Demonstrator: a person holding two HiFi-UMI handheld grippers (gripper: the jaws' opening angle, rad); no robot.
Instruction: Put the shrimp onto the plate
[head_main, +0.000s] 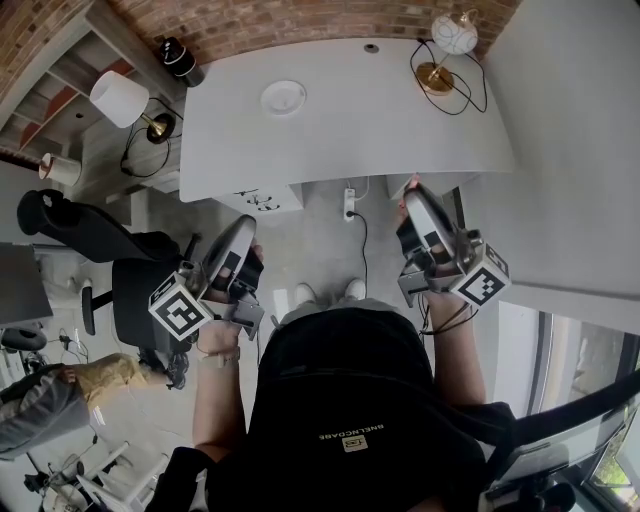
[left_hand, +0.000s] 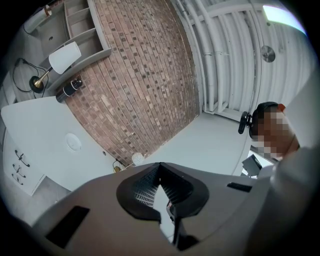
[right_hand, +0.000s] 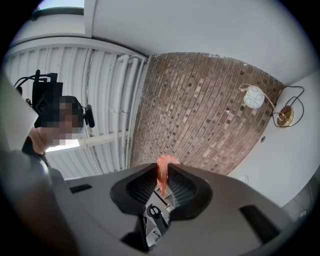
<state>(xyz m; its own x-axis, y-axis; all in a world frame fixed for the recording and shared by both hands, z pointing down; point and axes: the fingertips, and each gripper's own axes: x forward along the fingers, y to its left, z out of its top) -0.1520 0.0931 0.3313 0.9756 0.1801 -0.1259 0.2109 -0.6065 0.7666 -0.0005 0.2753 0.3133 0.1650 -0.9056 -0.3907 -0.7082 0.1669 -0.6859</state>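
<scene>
A small white plate (head_main: 284, 97) sits on the white table (head_main: 400, 120) near its far edge; in the left gripper view the plate (left_hand: 73, 142) shows far off at the left. My right gripper (head_main: 418, 192) is held up over the floor in front of the table, well short of the plate. It is shut on a pink shrimp (right_hand: 163, 172), which sticks out past the jaw tips of the right gripper (right_hand: 162, 171). My left gripper (head_main: 243, 222) hangs at the same height to the left. In its own view the left gripper (left_hand: 159, 167) has its tips together and holds nothing.
A globe lamp (head_main: 450, 40) with a black cable stands at the table's far right. A black cylinder (head_main: 180, 60) lies at its far left corner. Shelves with a white lamp (head_main: 125, 100) are on the left. A black chair (head_main: 90, 230) and a power strip (head_main: 349, 203) are on the floor.
</scene>
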